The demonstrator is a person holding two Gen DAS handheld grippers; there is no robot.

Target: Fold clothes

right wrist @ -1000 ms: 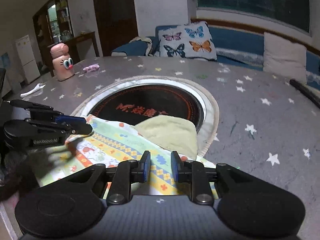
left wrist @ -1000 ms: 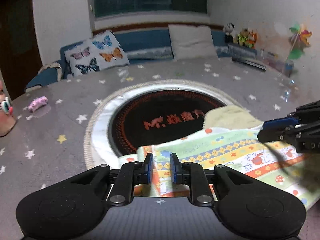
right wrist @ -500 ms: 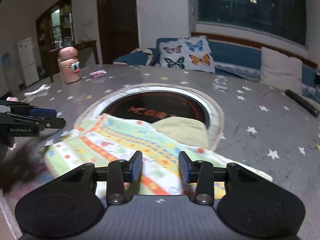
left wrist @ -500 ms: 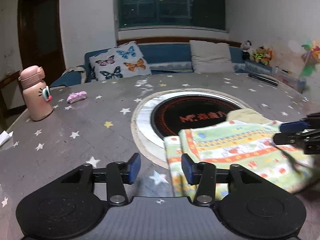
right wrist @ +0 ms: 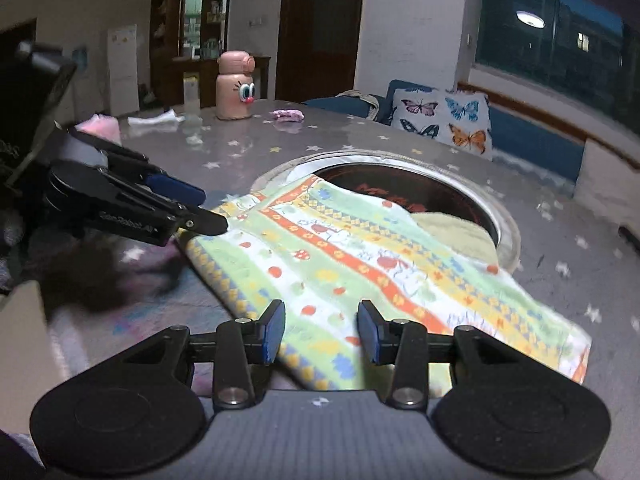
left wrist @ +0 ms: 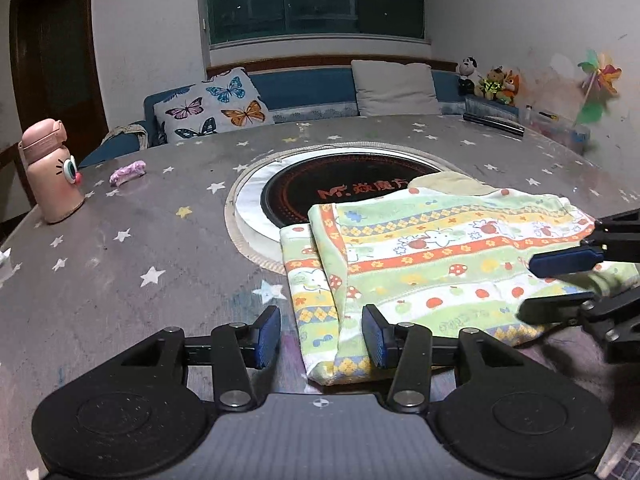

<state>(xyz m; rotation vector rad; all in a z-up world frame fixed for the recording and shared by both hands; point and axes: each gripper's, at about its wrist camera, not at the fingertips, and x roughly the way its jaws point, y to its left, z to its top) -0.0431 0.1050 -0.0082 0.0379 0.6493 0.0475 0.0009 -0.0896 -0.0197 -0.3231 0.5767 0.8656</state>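
A child's garment (left wrist: 440,256) with green, orange and yellow printed bands lies folded flat on the grey star-patterned table (left wrist: 140,240), partly over the round black hob (left wrist: 320,196). A pale yellow cloth (left wrist: 452,184) peeks out from under its far side. My left gripper (left wrist: 322,338) is open just above the garment's near left corner, its pads clear of the fabric. My right gripper (right wrist: 322,334) is open over the garment's (right wrist: 360,264) near edge, gripping nothing. Each gripper shows in the other's view: the right gripper (left wrist: 556,288) at the garment's right end, the left gripper (right wrist: 200,208) at its left corner.
A pink cartoon-face bottle (left wrist: 50,176) and a small pink item (left wrist: 128,172) sit on the table's far left. A dark bar (left wrist: 494,122) lies at the far right edge. A sofa with cushions stands behind. A cardboard edge (right wrist: 20,360) is at my near left.
Both grippers were shut on the garment's near edge a second ago. They have since opened, let it go and drawn back toward me, leaving it lying folded on the table.
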